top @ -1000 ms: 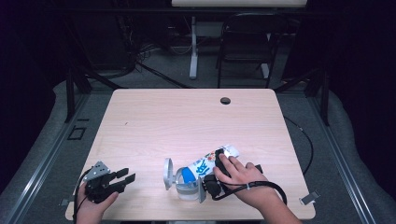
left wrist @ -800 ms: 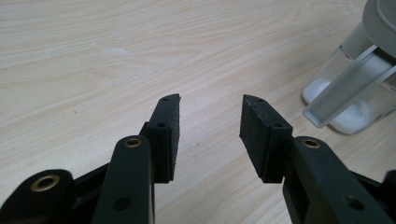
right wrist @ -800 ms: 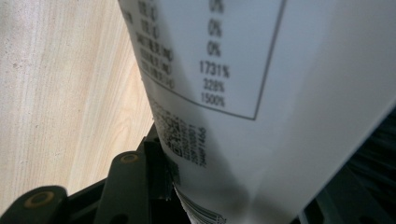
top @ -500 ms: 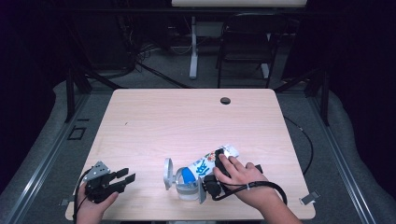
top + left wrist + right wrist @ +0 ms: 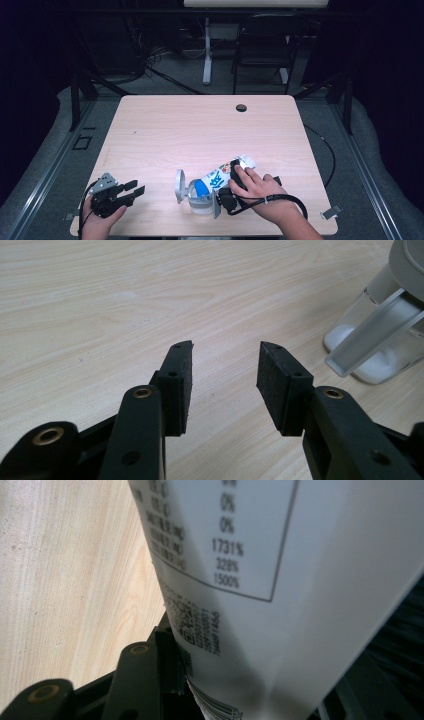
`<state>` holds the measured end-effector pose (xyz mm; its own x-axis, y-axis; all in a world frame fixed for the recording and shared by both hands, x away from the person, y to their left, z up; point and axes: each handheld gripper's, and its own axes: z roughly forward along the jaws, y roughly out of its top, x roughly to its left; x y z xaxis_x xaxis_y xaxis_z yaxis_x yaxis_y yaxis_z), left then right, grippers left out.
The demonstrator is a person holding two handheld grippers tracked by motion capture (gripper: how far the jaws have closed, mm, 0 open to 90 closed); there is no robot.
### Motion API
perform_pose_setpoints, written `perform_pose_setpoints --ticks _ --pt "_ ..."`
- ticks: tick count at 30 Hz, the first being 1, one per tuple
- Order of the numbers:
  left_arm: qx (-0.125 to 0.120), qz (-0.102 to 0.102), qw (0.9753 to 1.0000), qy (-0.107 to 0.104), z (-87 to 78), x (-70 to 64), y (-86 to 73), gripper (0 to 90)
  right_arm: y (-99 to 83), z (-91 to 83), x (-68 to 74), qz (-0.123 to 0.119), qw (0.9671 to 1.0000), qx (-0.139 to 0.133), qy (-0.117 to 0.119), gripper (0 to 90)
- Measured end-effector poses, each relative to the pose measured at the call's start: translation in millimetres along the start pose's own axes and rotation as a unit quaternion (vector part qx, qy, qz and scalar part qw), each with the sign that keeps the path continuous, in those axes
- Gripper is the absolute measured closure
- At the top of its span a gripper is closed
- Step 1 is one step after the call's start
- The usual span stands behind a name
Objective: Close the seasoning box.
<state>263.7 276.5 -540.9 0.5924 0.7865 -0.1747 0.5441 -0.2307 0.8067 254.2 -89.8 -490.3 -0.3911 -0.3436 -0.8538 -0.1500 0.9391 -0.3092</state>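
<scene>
A white and blue packet (image 5: 220,176) lies tilted, its lower end over the mouth of a clear container (image 5: 199,200) whose grey lid (image 5: 179,185) stands open to the left. My right gripper (image 5: 223,194), under the person's hand, is shut on the packet. In the right gripper view the packet's white printed back (image 5: 280,580) sits close against the jaws. My left gripper (image 5: 131,190) rests at the table's front left, open and holding nothing. In the left gripper view its pads (image 5: 180,380) stand apart over bare wood, and the container (image 5: 375,340) is at the right.
The light wood table (image 5: 200,130) has a dark round cable hole (image 5: 241,107) near its far edge. A black cable (image 5: 280,200) loops from the right gripper. A chair (image 5: 262,45) and a stand (image 5: 206,50) sit beyond the table.
</scene>
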Motion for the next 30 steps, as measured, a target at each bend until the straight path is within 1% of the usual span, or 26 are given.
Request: perform_pose_setpoints --ticks 7,9,10,30 --pt "-0.001 0.000 1.0000 0.000 -0.4 0.1 0.1 58.2 0.2 -0.2 0.0 -0.001 1.0000 0.001 -0.001 52.9" --pt "-0.001 0.002 1.0000 0.000 -0.5 0.3 0.3 58.2 0.1 -0.1 0.3 0.000 1.0000 -0.001 -0.004 52.9" --pt "-0.001 0.000 1.0000 0.000 -0.4 0.1 0.1 58.3 -0.4 1.0 1.0 0.005 1.0000 -0.008 -0.002 52.9" --pt "0.001 0.000 1.0000 0.001 -0.4 0.5 0.1 58.3 0.2 0.9 0.6 0.001 1.0000 -0.006 -0.003 53.7"
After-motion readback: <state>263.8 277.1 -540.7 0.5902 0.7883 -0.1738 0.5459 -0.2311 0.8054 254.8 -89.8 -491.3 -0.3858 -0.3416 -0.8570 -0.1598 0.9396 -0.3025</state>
